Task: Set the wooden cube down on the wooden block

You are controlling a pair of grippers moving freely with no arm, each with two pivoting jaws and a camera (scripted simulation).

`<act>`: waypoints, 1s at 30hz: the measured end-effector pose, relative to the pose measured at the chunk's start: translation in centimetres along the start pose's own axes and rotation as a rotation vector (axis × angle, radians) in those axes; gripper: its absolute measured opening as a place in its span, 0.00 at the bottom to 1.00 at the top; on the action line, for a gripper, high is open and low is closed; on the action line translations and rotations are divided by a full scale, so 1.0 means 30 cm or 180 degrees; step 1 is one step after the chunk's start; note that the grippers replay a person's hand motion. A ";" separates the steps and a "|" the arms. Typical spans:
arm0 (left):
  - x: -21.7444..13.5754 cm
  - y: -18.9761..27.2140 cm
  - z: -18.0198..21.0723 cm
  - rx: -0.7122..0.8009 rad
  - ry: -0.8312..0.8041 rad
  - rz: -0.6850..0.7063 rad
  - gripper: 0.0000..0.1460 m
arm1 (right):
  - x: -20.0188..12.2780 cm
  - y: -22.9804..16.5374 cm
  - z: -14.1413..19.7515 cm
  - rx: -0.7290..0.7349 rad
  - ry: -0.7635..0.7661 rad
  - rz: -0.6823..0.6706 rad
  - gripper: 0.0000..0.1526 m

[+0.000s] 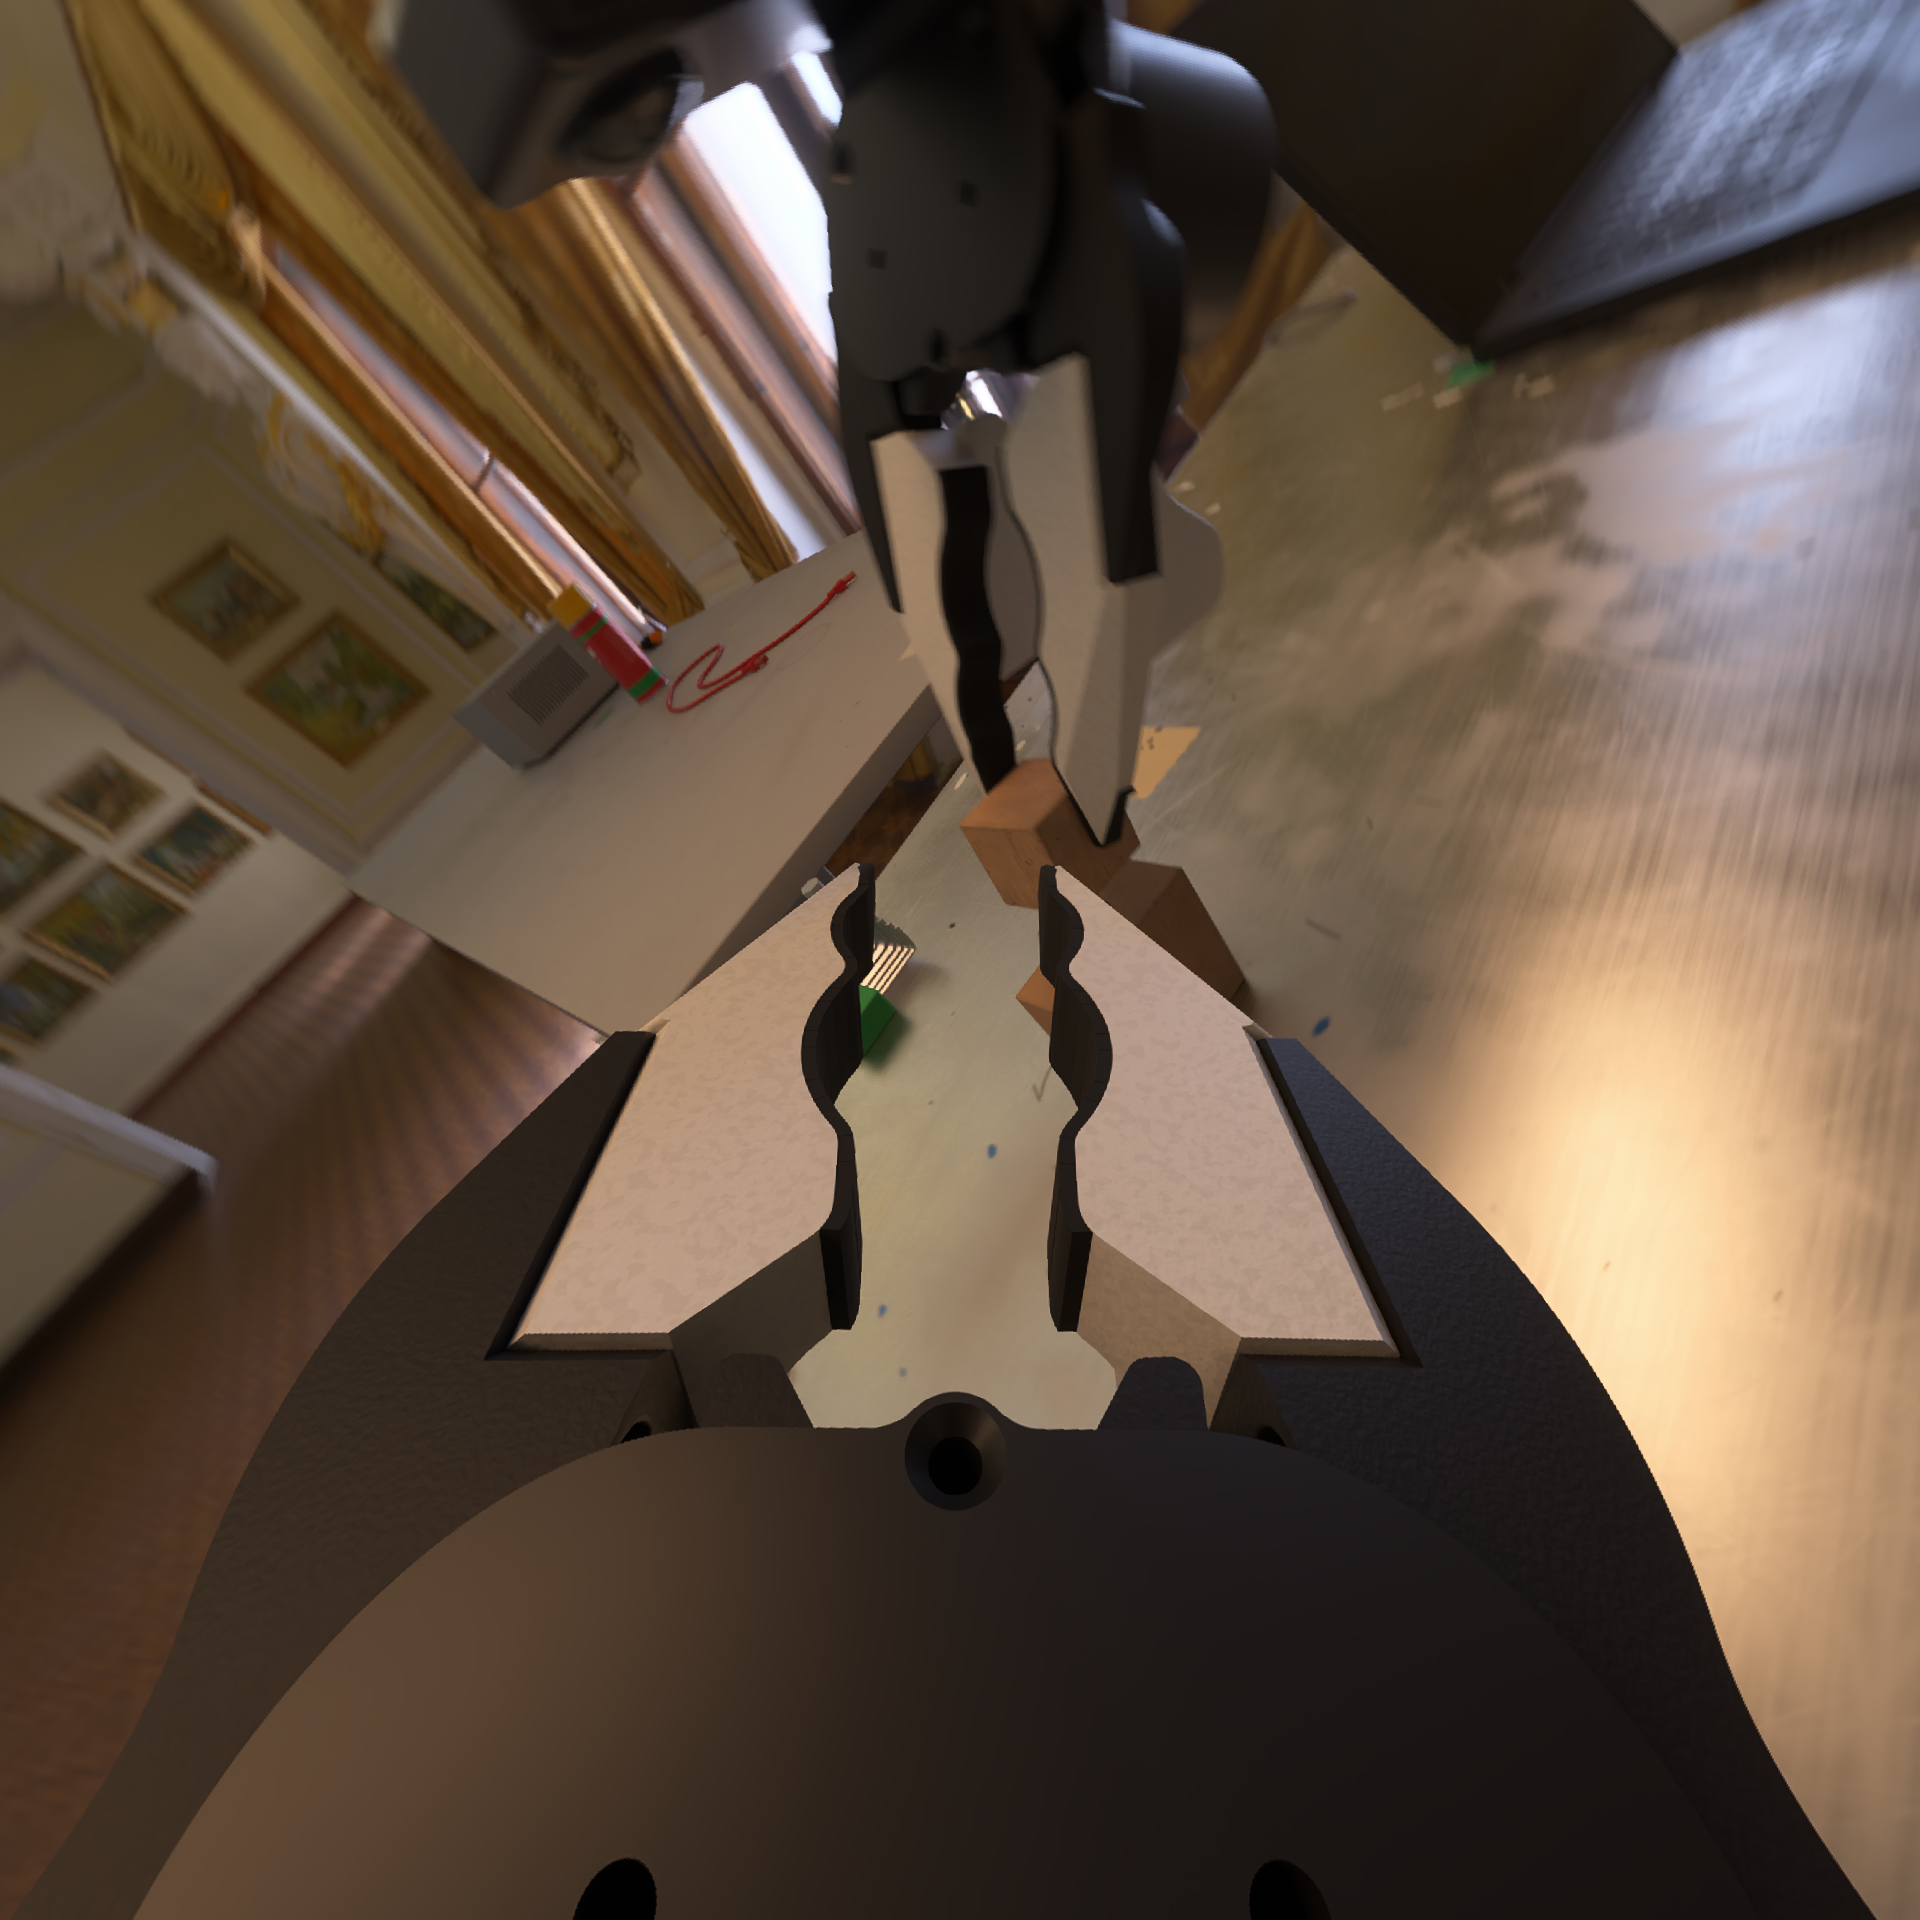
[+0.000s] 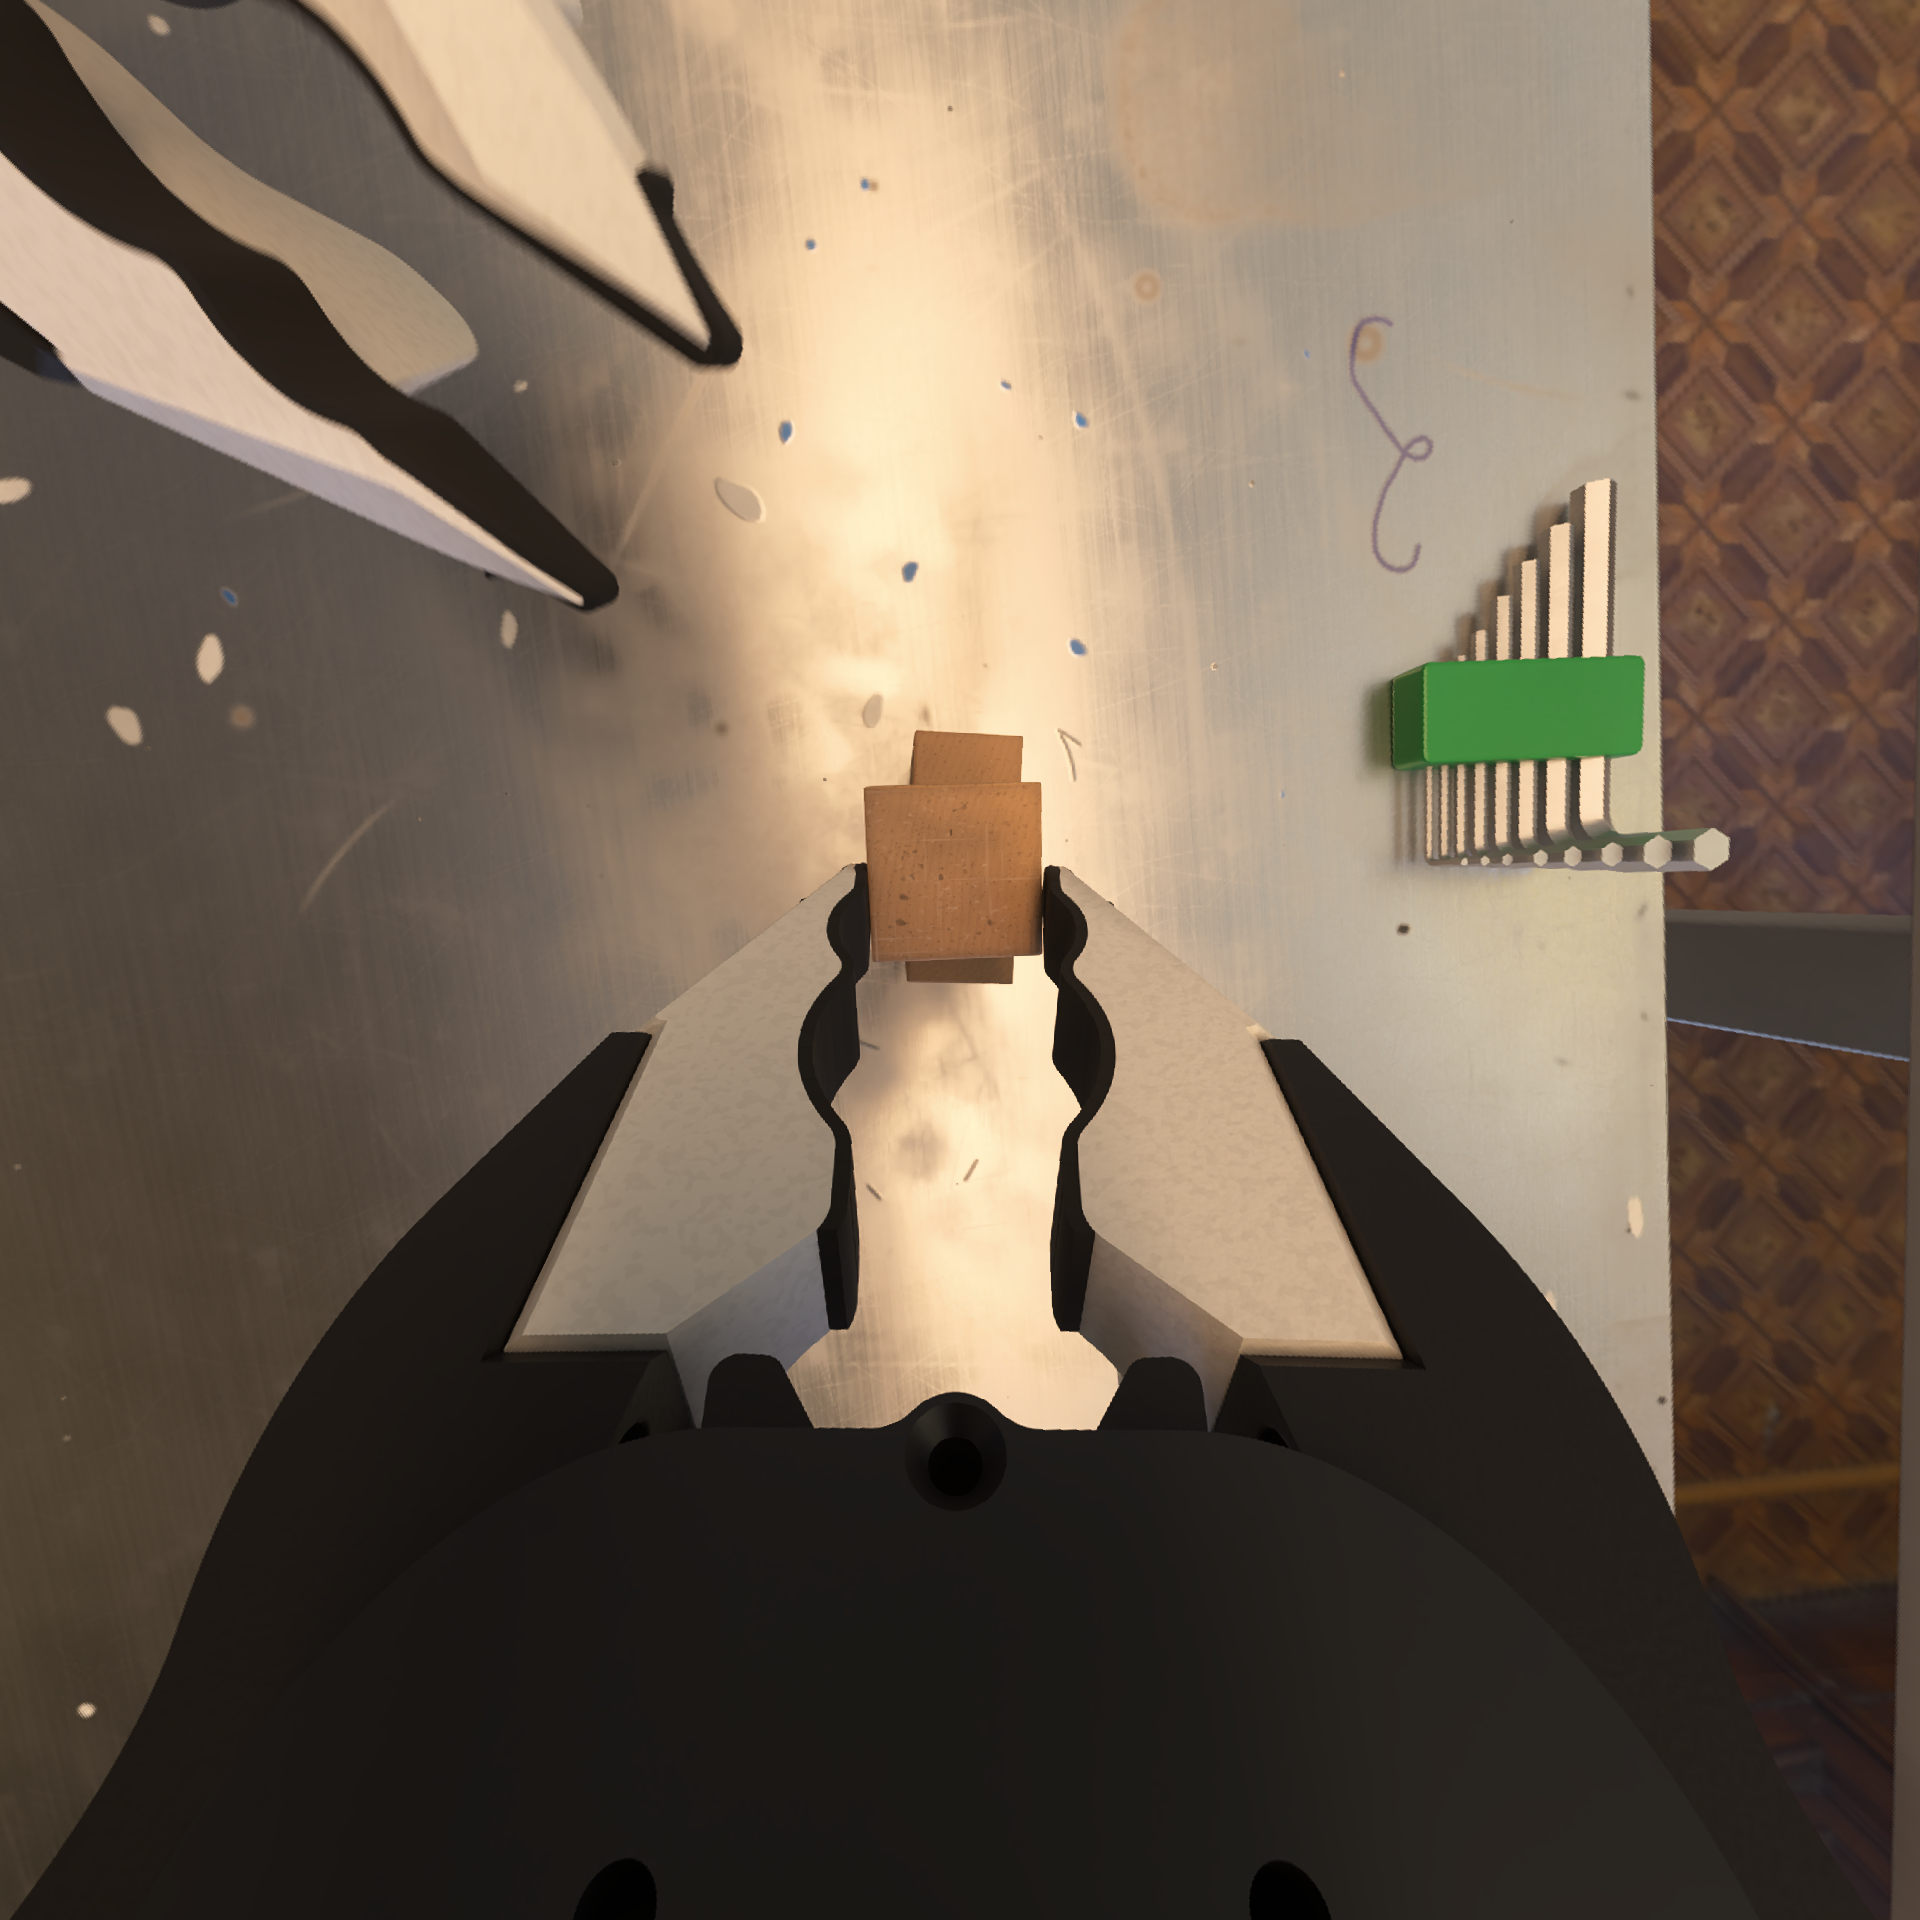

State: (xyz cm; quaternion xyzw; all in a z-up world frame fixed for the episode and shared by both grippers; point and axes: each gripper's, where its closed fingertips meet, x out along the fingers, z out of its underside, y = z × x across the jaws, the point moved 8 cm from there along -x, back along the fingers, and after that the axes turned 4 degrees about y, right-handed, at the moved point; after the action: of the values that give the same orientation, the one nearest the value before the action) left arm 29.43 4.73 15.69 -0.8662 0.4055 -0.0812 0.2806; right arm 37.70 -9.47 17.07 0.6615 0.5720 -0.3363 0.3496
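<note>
My right gripper [image 2: 954, 883] points down at the metal table [image 2: 1247, 1039] and is shut on the light wooden cube [image 2: 954, 847], fingertips on its two sides. The wooden block [image 2: 966, 756] lies directly under the cube and shows past its far and near edges. In the left wrist view the right gripper [image 1: 1049, 805] comes down from above with the cube [image 1: 1003, 831] at or just above the darker block [image 1: 1179, 925]; I cannot tell if they touch. My left gripper [image 1: 956, 883] is open and empty, close beside them, and also shows in the right wrist view [image 2: 655, 468].
A green holder of hex keys [image 2: 1517, 717] lies by the table's right edge [image 2: 1659, 935] and shows in the left wrist view [image 1: 878, 1023]. A dark box [image 1: 1662, 156] stands at the table's far end. A second white table [image 1: 644, 831] carries a grey box and a red cable.
</note>
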 end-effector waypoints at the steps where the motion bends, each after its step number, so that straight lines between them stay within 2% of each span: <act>1: -0.002 -0.014 0.000 -0.0215 0.0017 -0.0047 0.21 | 0.007 0.001 0.000 0.0004 -0.0011 0.0006 0.22; 5: -0.020 -0.074 0.000 -0.1038 0.0185 -0.0254 0.21 | 0.028 -0.004 -0.001 -0.0015 -0.0065 -0.0019 0.22; 7: -0.026 -0.095 0.010 -0.1235 0.0176 -0.0364 0.21 | 0.035 -0.005 -0.001 -0.0041 -0.0118 -0.0014 0.22; 11: -0.027 -0.112 0.031 -0.1267 0.0066 -0.0523 0.24 | 0.041 0.002 -0.005 -0.0060 -0.0205 -0.0001 0.22; 20: -0.004 -0.094 0.054 -0.1126 -0.0167 -0.0553 0.25 | 0.072 -0.003 -0.002 -0.0037 -0.0360 0.0045 0.22; 30: -0.007 -0.100 0.057 -0.1205 -0.0130 -0.0539 0.26 | 0.084 0.003 0.001 -0.0099 -0.0430 0.0095 0.22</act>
State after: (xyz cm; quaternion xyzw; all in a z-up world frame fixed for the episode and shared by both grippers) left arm 31.89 7.14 15.95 -0.9359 0.3336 -0.0093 0.1132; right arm 38.09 -8.19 14.92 0.6402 0.5424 -0.3659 0.4026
